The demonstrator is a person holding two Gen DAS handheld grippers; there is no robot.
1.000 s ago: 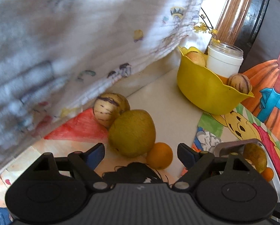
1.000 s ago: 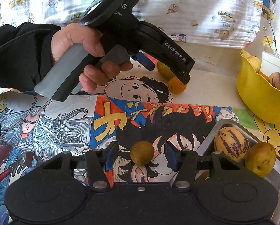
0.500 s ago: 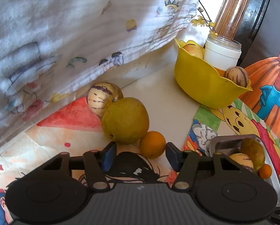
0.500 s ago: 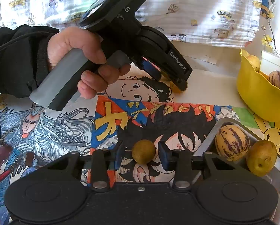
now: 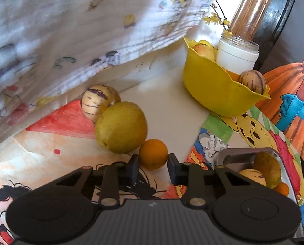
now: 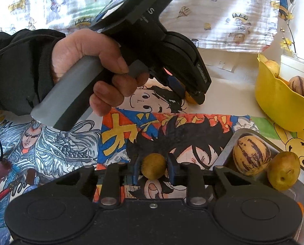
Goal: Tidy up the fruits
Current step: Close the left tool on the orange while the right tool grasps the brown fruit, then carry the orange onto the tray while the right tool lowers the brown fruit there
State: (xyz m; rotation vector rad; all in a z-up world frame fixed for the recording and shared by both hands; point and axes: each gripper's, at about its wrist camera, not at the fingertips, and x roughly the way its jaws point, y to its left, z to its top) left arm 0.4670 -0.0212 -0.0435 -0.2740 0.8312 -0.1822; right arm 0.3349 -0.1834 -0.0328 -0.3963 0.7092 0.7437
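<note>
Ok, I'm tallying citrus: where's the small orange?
In the left wrist view the small orange sits on the table between the left gripper fingers, touching the big yellow-green fruit on its left.

Left wrist view: pear (image 5: 121, 127) crowds the left claw (image 5: 153, 166) at 11 o'clock; yellow bowl (image 5: 213, 89) blocks 1 o'clock. Bare table (image 5: 168, 110) lies open at 12 o'clock between them.

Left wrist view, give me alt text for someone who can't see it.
The left tool has its fingers on either side of a small orange on the cartoon-print tablecloth, beside a large yellow-green fruit and a striped pepino melon. A yellow bowl of fruit stands behind.
</note>
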